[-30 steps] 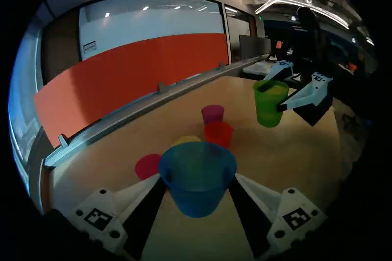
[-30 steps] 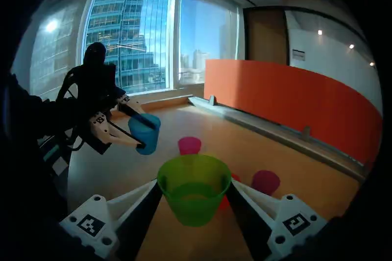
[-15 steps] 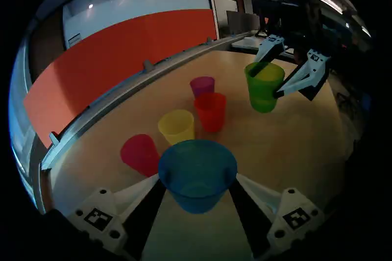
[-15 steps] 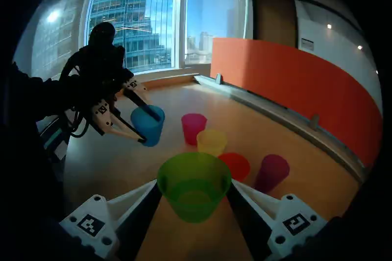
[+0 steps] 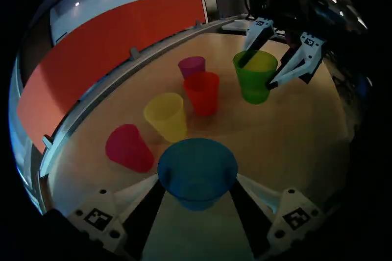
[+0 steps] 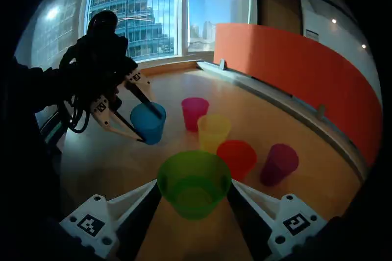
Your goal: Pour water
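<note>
Both cups lowering toward table (image 5: 294, 133); row of spare cups (image 5: 202, 92) coming into fuller sight. Left gripper (image 5: 197, 178) clamping blue cup (image 5: 197, 163), right gripper (image 6: 194, 188) clamping green cup (image 6: 193, 175); pouring not yet starting.

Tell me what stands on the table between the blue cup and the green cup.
Only bare table, seen in both views. The blue cup and green cup are held apart; the yellow cup and its row stand aside.

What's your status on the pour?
Left tongs shut on blue cup, upright. Right tongs shut on green cup, upright. On table beside the gap: pink cup, yellow cup, red cup, purple cup.
</note>
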